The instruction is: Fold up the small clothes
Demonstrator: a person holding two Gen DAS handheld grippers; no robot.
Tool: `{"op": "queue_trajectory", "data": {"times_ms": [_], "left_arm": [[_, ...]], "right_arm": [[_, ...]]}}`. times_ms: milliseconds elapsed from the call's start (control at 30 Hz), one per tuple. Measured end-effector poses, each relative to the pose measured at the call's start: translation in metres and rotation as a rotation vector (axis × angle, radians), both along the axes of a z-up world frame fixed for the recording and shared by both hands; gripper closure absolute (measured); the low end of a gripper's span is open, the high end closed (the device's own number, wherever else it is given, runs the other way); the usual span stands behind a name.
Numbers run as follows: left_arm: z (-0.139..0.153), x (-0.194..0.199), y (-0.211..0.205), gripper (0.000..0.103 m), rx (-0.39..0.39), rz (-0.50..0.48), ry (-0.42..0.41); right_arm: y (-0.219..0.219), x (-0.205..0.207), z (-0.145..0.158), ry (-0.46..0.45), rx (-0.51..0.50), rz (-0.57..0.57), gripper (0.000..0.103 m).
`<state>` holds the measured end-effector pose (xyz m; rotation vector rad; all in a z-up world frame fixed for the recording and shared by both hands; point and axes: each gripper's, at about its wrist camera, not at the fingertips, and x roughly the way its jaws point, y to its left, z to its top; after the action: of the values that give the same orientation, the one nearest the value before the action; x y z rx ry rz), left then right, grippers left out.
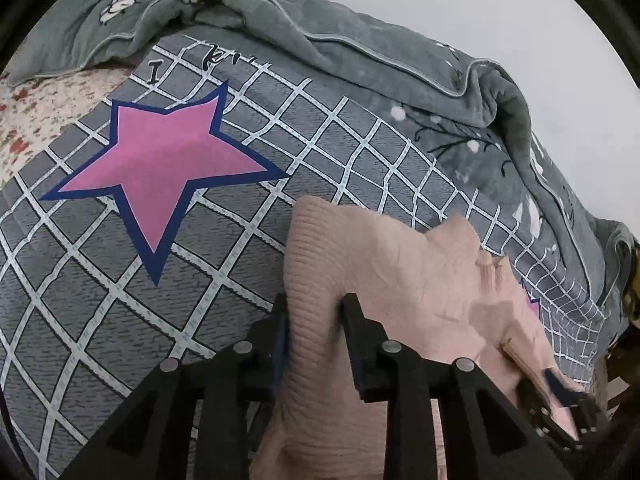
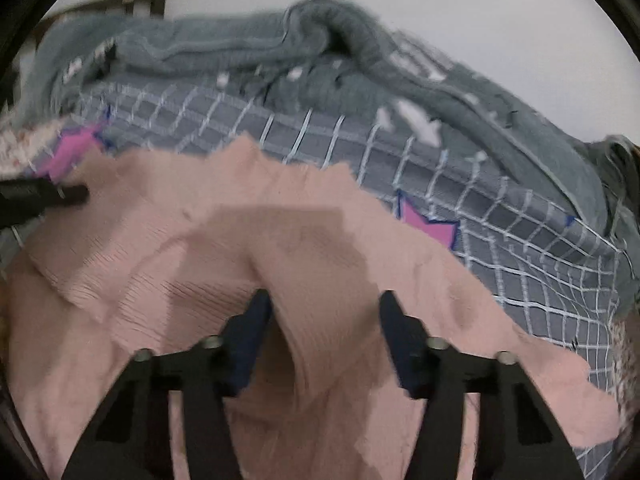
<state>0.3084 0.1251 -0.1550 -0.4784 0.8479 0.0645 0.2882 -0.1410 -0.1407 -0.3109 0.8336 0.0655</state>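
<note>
Knitwear in pale pink point(image 1: 400, 300) lies rumpled on a bed, spread over a grey quilt point(image 1: 120, 300) crossed by a white grid and printed with a large pink star point(image 1: 164, 176) edged in dark blue. From the left wrist camera, the left hand-held gripper point(image 1: 314, 312) points down at the garment's ribbed near edge, a raised fold of the knit standing between its two black fingers, which look pressed against it on both sides. A grey-green blanket point(image 1: 360, 52) with pale piping and white flower prints is bunched along the far side of the bed, against a plain white wall point(image 1: 500, 8). At far left a flowered sheet point(image 1: 36, 112) shows beyond the quilt. Low at right, blurred, the right hand-held gripper point(image 1: 560, 396) sits at the garment's other edge.

From the right wrist camera, blurred by motion, the pink garment point(image 2: 240, 216) fills the lower half of the frame, creased and partly doubled over itself. The right hand-held gripper point(image 2: 324, 312) stands over it with a ridge of knit rising between the fingers; the left finger point(image 2: 256, 320) touches the cloth, while the right finger point(image 2: 394, 320) stands a little clear of the ridge, so the jaws are not clamped. The left hand-held gripper point(image 2: 60, 194) reaches in from the left edge onto the garment. A smaller pink star point(image 2: 428, 224) shows on the quilt point(image 2: 520, 260) just beyond the garment's far edge, and the grey-green blanket point(image 2: 320, 40) is heaped behind it.
</note>
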Motion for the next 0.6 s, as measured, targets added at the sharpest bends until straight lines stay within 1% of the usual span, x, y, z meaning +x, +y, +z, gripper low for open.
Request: {"op": "queue_trajectory", "data": {"times_ms": [33,67,100,133,200,233,267,300,367,467,567,600], "left_arm": [[0.0,0.0,0.0,0.078,0.003,-0.003,0.0],[0.001,0.0,-0.001,0.078,0.004,-0.003,-0.002],[0.001,0.0,0.0,0.078,0.008,-0.004,-0.005],[0.001,0.0,0.0,0.078,0.008,-0.002,-0.006],[0.0,0.001,0.002,0.075,-0.017,-0.003,-0.011],[-0.001,0.001,0.003,0.075,-0.03,-0.007,-0.012],[-0.001,0.0,0.002,0.074,-0.032,-0.006,-0.011],[-0.001,0.0,0.001,0.074,-0.024,-0.005,-0.008],[0.0,0.0,-0.002,0.074,-0.007,-0.007,-0.006],[0.001,-0.002,-0.006,0.074,0.025,-0.004,-0.012],[0.001,-0.004,-0.009,0.074,0.022,-0.014,-0.015],[0.0,-0.003,-0.009,0.072,0.022,-0.019,-0.01]], "right_arm": [[0.0,0.005,-0.006,0.02,-0.01,-0.003,0.079],[-0.003,0.006,-0.009,0.034,-0.006,-0.019,0.096],[-0.009,0.005,-0.008,0.025,0.021,-0.03,0.097],[-0.022,0.0,-0.001,-0.004,0.083,-0.055,0.097],[-0.053,-0.009,0.01,-0.05,0.169,-0.133,0.097],[-0.074,-0.017,0.013,-0.052,0.217,-0.178,0.096],[-0.084,-0.021,0.012,-0.044,0.233,-0.199,0.094],[-0.097,-0.027,0.01,-0.03,0.254,-0.225,0.085],[-0.121,-0.038,0.004,-0.004,0.284,-0.27,0.076],[-0.144,-0.049,-0.004,0.02,0.3,-0.299,0.075],[-0.158,-0.06,-0.005,0.016,0.317,-0.301,0.073],[-0.16,-0.063,-0.005,0.014,0.316,-0.294,0.071]]}}
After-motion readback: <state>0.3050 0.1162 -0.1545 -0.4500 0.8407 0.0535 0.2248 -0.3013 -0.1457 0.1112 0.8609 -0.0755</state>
